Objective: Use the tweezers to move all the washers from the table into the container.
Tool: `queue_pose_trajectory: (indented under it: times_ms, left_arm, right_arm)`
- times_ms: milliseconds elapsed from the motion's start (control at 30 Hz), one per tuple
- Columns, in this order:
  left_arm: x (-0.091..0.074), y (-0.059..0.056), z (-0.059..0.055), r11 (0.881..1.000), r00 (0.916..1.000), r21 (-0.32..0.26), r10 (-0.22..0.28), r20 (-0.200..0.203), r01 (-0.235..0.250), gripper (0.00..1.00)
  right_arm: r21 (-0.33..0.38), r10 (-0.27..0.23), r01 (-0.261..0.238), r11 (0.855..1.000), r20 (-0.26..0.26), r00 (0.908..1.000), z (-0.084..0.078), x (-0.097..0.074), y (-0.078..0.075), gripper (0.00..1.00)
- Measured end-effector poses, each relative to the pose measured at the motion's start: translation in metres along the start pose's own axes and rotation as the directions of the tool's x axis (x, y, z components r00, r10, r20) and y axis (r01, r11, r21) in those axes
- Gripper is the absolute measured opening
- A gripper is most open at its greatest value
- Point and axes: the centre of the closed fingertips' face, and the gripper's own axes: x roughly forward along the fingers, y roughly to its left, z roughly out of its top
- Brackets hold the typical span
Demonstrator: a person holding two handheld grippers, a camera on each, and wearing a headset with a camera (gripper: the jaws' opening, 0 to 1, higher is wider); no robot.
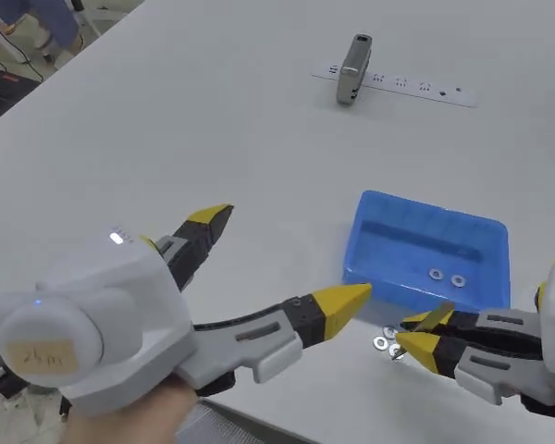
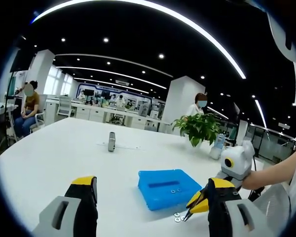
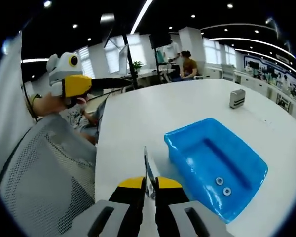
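**A:** Head view first. How far along are we?

**B:** Two small flat silver washers (image 1: 436, 274) lie inside the shallow blue plastic container (image 1: 398, 242), toward its near wall. A little cluster of loose washers (image 1: 381, 343) sits on the white table (image 1: 213, 111) just in front of that wall. I'd call the job partly done.

**A:** And the tools?

**B:** The left gripper (image 1: 279, 259) is spread wide with nothing in it, one yellow tip close to the container's near corner. The right gripper (image 1: 421, 333) has its tips right beside the loose cluster.

**A:** What about the left gripper view?

**B:** Its own jaws stand far apart and empty. Between them is the container with the two washers in it, and the loose ones lie on the table at its near edge, with the right gripper next to them.

**A:** Right gripper view?

**B:** The jaws are pinched together on thin steel tweezers (image 3: 147, 168), which point forward just beside the container. I can't tell whether their tips carry a washer. The cluster on the table is what's left to move.
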Motion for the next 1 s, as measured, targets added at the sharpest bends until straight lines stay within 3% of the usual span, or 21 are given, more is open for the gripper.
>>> queue_pose_trajectory:
  times_ms: [233,367,500,633,833,1000]
  left_arm:
    - [0.0,0.0,0.0,1.0,1.0,0.005,-0.001,-0.001,0.001,0.95]
    - [0.0,0.0,0.0,1.0,1.0,0.005,-0.001,0.001,0.001,0.95]
    - [0.0,0.0,0.001,1.0,1.0,0.007,0.0,0.002,0.0,0.95]
    - [0.0,0.0,0.001,1.0,1.0,0.007,0.002,0.004,-0.002,0.95]
    - [0.0,-0.001,0.001,1.0,1.0,0.01,-0.002,0.003,0.002,0.95]
    - [0.0,0.0,0.001,1.0,1.0,0.008,0.002,0.001,-0.002,0.94]
  right_arm:
    - [-0.191,-0.011,0.005,0.982,-0.031,0.9995,-0.003,0.002,0.009,0.03]
    - [-0.24,-0.026,0.013,0.971,-0.053,0.9983,-0.003,0.003,0.011,0.03]
    - [-0.23,-0.021,0.01,0.973,-0.046,0.9987,0.002,-0.003,0.014,0.03]
    - [-0.241,-0.04,0.037,0.97,-0.009,0.9992,0.019,-0.017,0.011,0.03]
    - [-0.228,-0.078,0.09,0.97,0.061,0.9951,0.046,-0.038,-0.002,0.03]
    - [-0.2,-0.116,0.138,0.97,0.12,0.986,0.066,-0.049,-0.017,0.03]
